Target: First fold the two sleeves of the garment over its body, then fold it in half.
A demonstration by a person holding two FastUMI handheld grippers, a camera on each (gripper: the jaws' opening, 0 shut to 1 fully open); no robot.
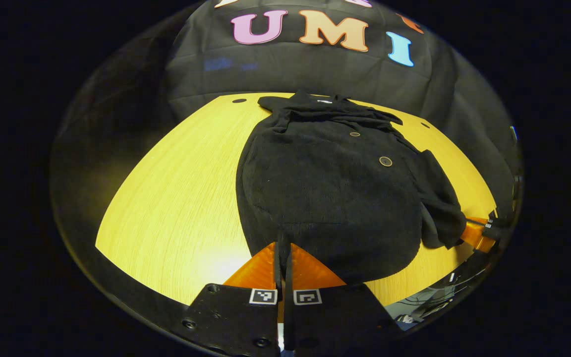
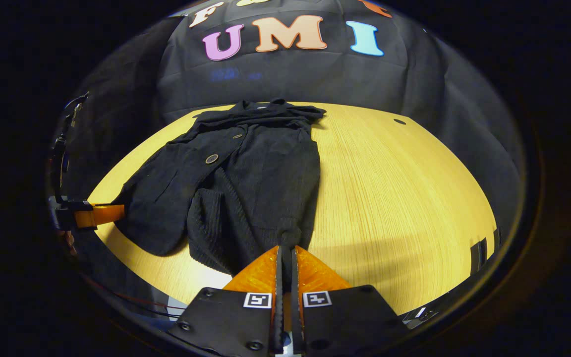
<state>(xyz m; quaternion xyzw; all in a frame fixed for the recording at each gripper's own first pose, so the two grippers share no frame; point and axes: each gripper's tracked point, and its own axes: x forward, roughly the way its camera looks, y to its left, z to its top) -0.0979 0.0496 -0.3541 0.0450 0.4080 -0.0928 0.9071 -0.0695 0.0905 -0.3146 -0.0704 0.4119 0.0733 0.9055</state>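
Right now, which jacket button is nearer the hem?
The lower button, mid-front of the jacket; the other button sits up by the collar.

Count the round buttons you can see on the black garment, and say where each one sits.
2. A larger button sits mid-way down the black garment; a smaller button sits higher, nearer the collar. The folded cloth may hide others.

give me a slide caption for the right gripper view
Right gripper pinching the black garment's hem on the wooden table.
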